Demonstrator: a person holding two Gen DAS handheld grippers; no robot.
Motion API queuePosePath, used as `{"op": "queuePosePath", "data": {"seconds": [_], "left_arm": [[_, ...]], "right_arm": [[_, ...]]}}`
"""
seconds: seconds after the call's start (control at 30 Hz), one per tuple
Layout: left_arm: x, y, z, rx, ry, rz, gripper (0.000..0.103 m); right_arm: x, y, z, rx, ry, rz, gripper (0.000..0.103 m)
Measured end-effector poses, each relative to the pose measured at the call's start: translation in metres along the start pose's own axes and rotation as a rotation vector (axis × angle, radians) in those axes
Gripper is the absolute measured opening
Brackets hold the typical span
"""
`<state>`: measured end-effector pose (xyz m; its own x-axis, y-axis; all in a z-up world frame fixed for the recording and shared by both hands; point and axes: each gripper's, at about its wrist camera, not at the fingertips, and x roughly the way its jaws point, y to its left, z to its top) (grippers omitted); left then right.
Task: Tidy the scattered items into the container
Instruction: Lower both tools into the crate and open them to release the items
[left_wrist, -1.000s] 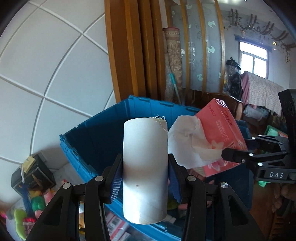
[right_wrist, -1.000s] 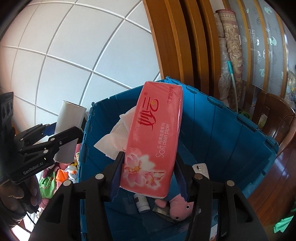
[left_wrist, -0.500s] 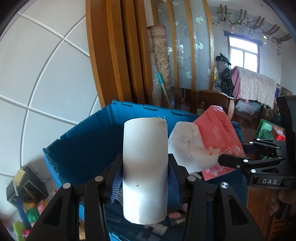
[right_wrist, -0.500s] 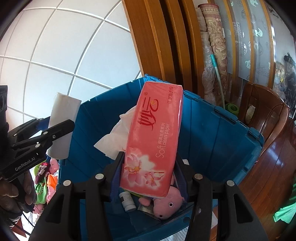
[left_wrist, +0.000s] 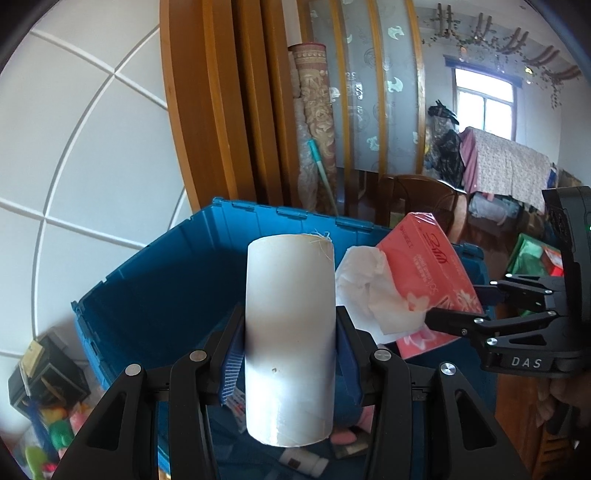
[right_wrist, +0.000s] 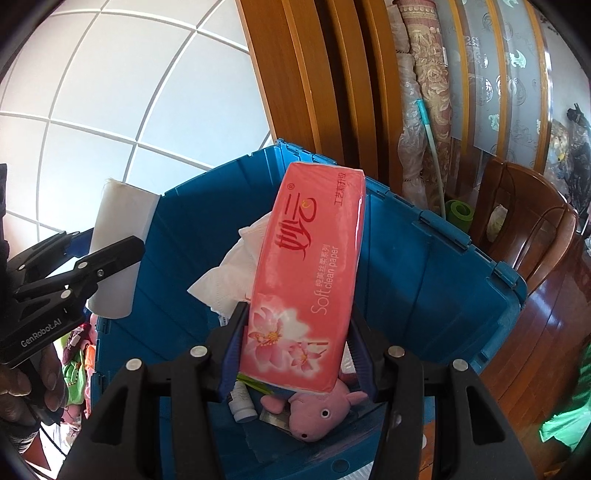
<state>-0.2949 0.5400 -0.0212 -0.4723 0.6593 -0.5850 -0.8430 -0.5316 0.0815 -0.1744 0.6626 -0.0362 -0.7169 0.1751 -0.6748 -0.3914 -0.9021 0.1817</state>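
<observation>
- Progress: several items are already lodged in the blue container (right_wrist: 424, 266): a pink plush pig (right_wrist: 317, 410), a small white bottle (right_wrist: 242, 404) and some flat packets on the floor of it
- Two items are in transit, neither released. The left hand-held gripper (left_wrist: 290, 354) is closed on a white paper roll (left_wrist: 290, 339), held upright above the near edge of the container
- The right hand-held gripper (right_wrist: 299, 347) is clamped on a pink tissue pack (right_wrist: 306, 280) with a loose tissue (right_wrist: 232, 277) hanging out at 9 o'clock of the pack; the pack is poised over the container's opening
- Remaining, as judged: both to be let go into the container; more items seem left outside it
- Left wrist view only: coloured toys (left_wrist: 55, 432) and a dark box (left_wrist: 44, 376) lying outside the container at 8 o'clock, and the room behind with a window (left_wrist: 484, 107)
- Right wrist view only: the pig, the container's far-right wall and the wooden floor (right_wrist: 546, 332) at 3 o'clock; a person's hand (right_wrist: 33, 387) is seen under the left unit
</observation>
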Motion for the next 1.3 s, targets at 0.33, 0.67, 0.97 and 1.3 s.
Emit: {"op": "queuePosePath", "data": {"seconds": [0.33,0.67,0.97,1.3], "left_arm": [[0.008,0.014,0.004,-0.018,0.01,0.026,0.045],[0.02,0.018,0.002,-0.031,0.064,0.034,0.076],[0.011,0.024,-0.006,-0.053,0.046,0.059,0.102],[-0.005,0.033,-0.022,-0.088,0.058,0.118,0.102]], "right_arm": [[0.018,0.012,0.014,-0.041,0.015,0.016,0.05],[0.034,0.02,0.016,-0.074,0.043,0.001,0.066],[0.037,0.024,0.017,-0.08,0.048,-0.001,0.074],[0.026,0.037,0.005,-0.096,0.053,0.0,0.077]]}}
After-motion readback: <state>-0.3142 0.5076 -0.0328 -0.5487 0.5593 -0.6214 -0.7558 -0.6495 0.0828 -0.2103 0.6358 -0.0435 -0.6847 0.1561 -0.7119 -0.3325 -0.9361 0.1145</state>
